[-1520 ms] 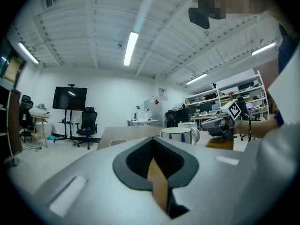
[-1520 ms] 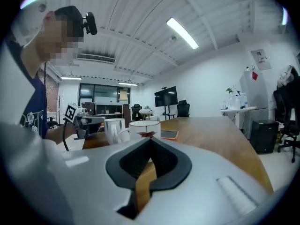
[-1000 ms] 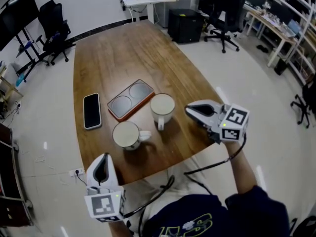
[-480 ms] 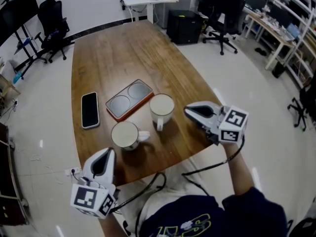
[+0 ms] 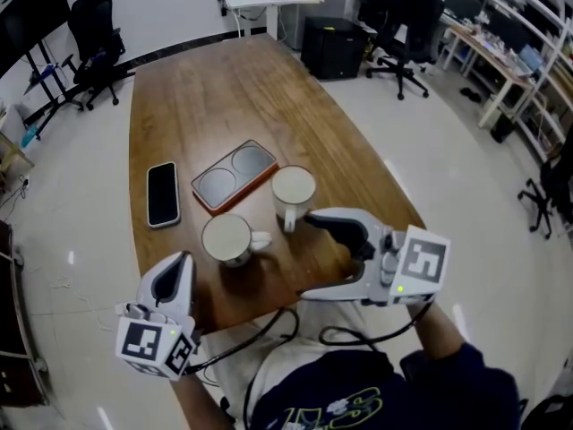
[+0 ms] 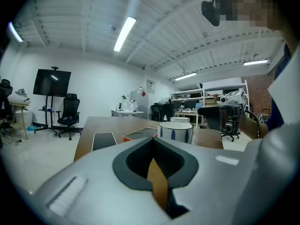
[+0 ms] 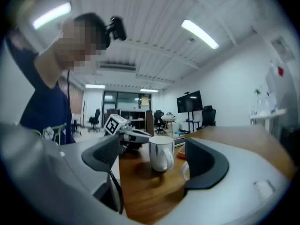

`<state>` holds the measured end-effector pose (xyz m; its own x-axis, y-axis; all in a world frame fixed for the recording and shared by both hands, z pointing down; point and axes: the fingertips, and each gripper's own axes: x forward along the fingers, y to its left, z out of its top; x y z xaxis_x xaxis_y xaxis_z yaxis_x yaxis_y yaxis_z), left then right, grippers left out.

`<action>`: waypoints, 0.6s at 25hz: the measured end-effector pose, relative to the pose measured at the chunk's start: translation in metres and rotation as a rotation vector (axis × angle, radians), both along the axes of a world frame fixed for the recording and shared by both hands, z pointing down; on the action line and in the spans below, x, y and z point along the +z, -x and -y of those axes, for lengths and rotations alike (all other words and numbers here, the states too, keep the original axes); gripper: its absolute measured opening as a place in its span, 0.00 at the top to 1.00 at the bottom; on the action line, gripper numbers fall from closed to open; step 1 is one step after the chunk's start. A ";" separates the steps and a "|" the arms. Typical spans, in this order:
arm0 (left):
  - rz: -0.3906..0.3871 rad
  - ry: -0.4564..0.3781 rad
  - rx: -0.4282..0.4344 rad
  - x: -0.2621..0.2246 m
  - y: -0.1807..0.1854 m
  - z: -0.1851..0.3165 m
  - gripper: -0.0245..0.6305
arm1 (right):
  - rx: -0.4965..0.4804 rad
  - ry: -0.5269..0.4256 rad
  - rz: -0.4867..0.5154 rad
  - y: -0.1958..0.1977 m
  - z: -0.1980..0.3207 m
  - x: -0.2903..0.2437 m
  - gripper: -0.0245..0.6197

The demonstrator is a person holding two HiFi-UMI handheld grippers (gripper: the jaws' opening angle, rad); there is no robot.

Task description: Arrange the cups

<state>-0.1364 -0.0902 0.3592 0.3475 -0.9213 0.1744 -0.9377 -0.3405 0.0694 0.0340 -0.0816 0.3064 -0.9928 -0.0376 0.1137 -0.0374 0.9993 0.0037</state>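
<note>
Two white cups stand on the wooden table [image 5: 206,106]. The near cup [image 5: 226,239] has its handle to the right; the far cup [image 5: 294,189] has its handle toward me. My right gripper [image 5: 309,256] lies over the table's near edge, just right of the near cup, its jaws opening with nothing between them. In the right gripper view [image 7: 153,167] the near cup [image 7: 161,153] stands ahead of the jaws, apart from them. My left gripper [image 5: 175,262] is shut and empty at the near left edge, and in its own view [image 6: 153,146] the near cup [image 6: 176,130] shows ahead.
An orange tray [image 5: 235,176] with two round recesses lies behind the cups. A black phone [image 5: 163,194] lies to its left. Office chairs, a black cabinet [image 5: 336,47] and desks stand around the room. Cables hang from both grippers near my body.
My right gripper has swung left from the table's right edge toward the cups, and its jaws have gone from shut to wide apart. The left gripper shifted slightly.
</note>
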 end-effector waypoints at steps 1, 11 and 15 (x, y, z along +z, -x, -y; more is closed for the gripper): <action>-0.001 -0.002 -0.001 0.000 0.000 0.000 0.96 | 0.002 -0.111 -0.074 0.012 -0.009 -0.004 0.27; 0.003 0.003 -0.023 -0.003 -0.006 0.006 0.96 | -0.415 -0.554 -0.878 0.105 0.013 0.035 0.17; 0.001 0.021 -0.035 -0.001 -0.007 0.008 0.96 | -0.496 -0.407 -1.026 0.113 0.021 0.057 0.18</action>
